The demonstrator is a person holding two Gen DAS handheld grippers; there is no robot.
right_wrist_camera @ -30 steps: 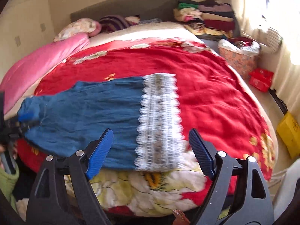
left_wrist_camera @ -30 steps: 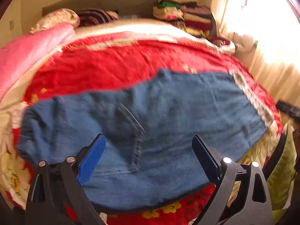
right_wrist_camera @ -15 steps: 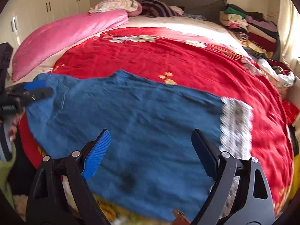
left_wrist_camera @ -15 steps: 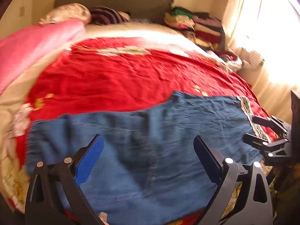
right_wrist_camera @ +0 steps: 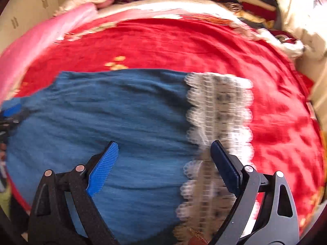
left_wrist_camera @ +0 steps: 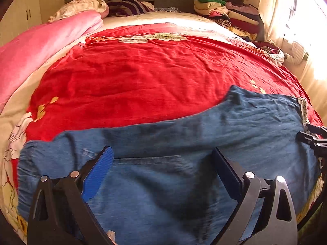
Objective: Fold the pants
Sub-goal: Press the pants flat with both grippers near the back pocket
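pants: blue denim pants with white lace cuff (left_wrist_camera: pixel 184 134) (right_wrist_camera: pixel 114 110) lie flat along near edge of bed's red floral blanket (left_wrist_camera: pixel 132 77)
left hand-held gripper (left_wrist_camera: pixel 161 171): wide, empty, over waist end
right hand-held gripper (right_wrist_camera: pixel 163 163): wide, empty, over lace cuff end

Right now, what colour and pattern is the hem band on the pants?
White scalloped lace trim with a greyish patterned centre, on blue denim pants; clearest in the right wrist view.
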